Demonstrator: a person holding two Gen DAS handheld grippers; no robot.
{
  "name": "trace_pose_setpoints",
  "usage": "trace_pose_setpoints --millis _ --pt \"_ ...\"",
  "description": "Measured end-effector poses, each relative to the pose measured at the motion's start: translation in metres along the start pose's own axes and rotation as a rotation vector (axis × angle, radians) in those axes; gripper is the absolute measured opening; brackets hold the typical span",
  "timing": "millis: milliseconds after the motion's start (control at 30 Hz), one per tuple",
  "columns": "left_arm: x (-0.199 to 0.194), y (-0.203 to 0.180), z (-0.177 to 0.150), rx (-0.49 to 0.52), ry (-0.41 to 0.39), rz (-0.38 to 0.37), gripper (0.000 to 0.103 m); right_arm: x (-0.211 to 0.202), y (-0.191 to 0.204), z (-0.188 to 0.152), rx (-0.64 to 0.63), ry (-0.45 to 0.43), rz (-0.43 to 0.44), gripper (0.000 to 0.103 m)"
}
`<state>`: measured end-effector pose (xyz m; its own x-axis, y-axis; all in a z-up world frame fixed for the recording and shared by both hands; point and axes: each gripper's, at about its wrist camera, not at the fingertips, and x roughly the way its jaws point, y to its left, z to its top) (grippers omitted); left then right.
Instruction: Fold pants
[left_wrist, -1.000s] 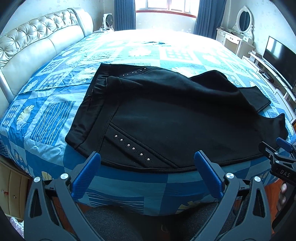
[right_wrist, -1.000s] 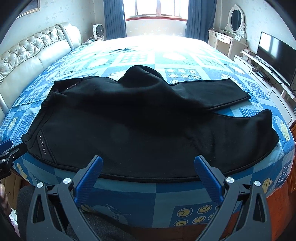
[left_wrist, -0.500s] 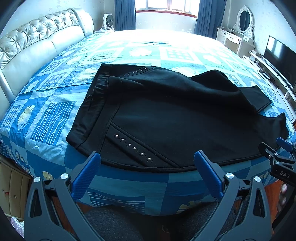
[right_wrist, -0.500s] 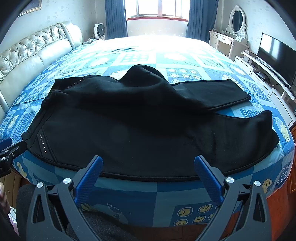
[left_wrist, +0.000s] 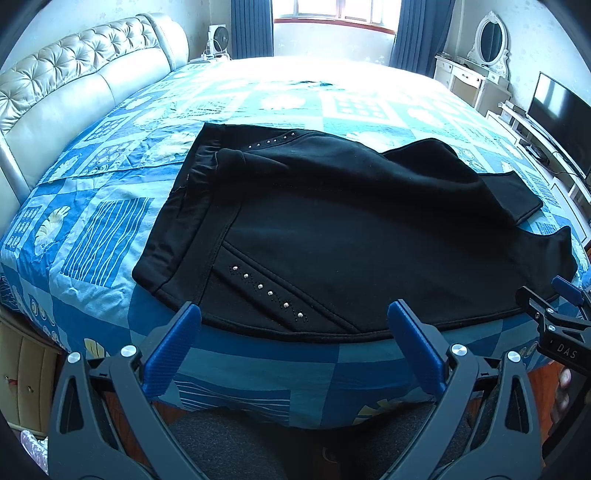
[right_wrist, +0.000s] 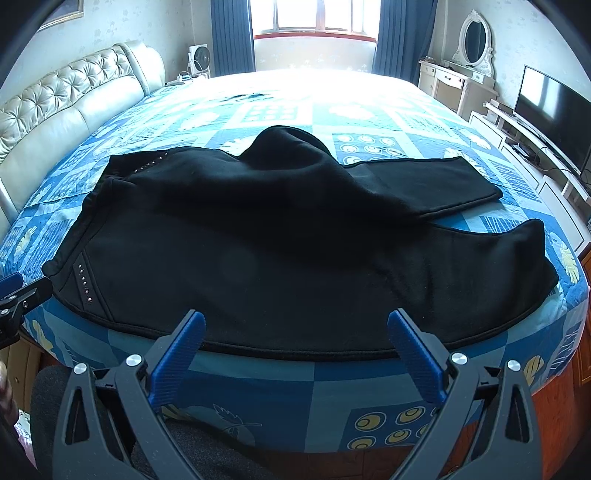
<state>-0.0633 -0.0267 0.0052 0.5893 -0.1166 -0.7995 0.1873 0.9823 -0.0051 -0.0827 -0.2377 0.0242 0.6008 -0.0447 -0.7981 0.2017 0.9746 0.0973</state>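
On the right gripper (left_wrist: 565, 314) body, "DAS" is legible.

We see black pants (right_wrist: 280, 251) spread across the bed (right_wrist: 369, 118) mid-frame; our right gripper (right_wrist: 295, 328) hovers below, jaws wide apart.

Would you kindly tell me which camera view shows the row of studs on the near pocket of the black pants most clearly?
The left wrist view: the studs run diagonally just ahead of the left gripper, large and individually distinct on the pants. In the right wrist view the same studs sit small and dim near the left edge.
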Motion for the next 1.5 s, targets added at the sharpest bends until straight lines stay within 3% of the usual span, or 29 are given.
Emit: trace_pose_setpoints --millis 933,1067,1167,1267,1400,1500 --pt "0.005 0.0 -0.001 -0.006 0.013 -0.003 0.101 0.005 0.003 -0.002 -0.004 0.013 -0.006 0.099" --pt "0.006 0.001 0.0 -0.004 0.005 -0.006 0.101 0.004 -0.011 0.004 0.04 0.023 0.036 0.099" --pt "0.009 0.007 0.002 -0.031 0.014 -0.038 0.101 -0.005 -0.044 0.015 0.118 0.006 0.105 0.099" --pt "0.016 0.017 0.005 -0.076 0.044 -0.108 0.101 -0.017 -0.103 0.025 0.229 -0.037 0.134 0.099" --pt "0.023 0.026 0.008 -0.08 0.046 -0.13 0.101 -0.036 -0.216 0.018 0.467 -0.13 0.119 0.099" --pt "0.023 0.034 0.011 -0.068 0.012 -0.112 0.101 -0.036 -0.304 -0.008 0.712 -0.203 0.124 0.099"
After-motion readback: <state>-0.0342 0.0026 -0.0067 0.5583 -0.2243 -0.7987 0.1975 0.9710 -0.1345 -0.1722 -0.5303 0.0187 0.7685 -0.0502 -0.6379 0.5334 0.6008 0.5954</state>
